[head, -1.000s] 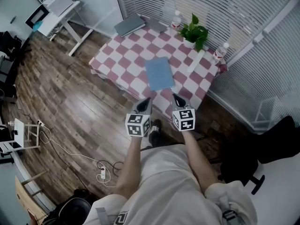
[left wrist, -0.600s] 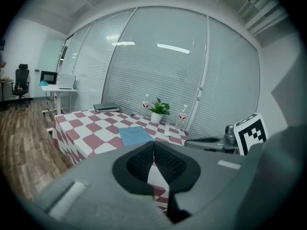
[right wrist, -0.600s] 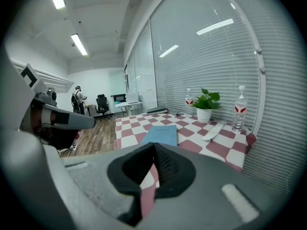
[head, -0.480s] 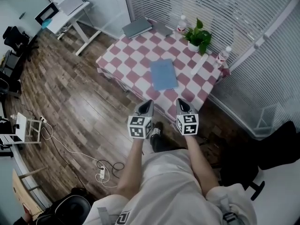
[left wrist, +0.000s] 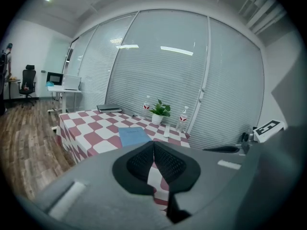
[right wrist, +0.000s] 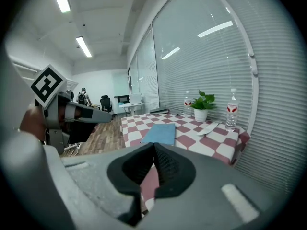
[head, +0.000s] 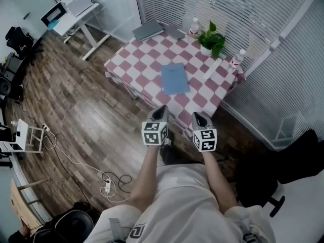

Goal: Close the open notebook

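A blue notebook lies shut and flat in the middle of the red-and-white checkered table. It also shows in the left gripper view as the blue notebook and in the right gripper view as the blue notebook. My left gripper and right gripper hang side by side over the floor, short of the table's near edge and apart from the notebook. The left gripper and the right gripper are both shut, with the pads meeting on nothing.
A potted plant, two water bottles, a grey laptop-like slab and a white flat object sit along the table's far side. Window blinds stand behind the table. A white desk is at the far left, and cables lie on the wood floor.
The right gripper has drawn back a little toward my body and the left has drifted slightly right. Both stay shut and the notebook has not moved.
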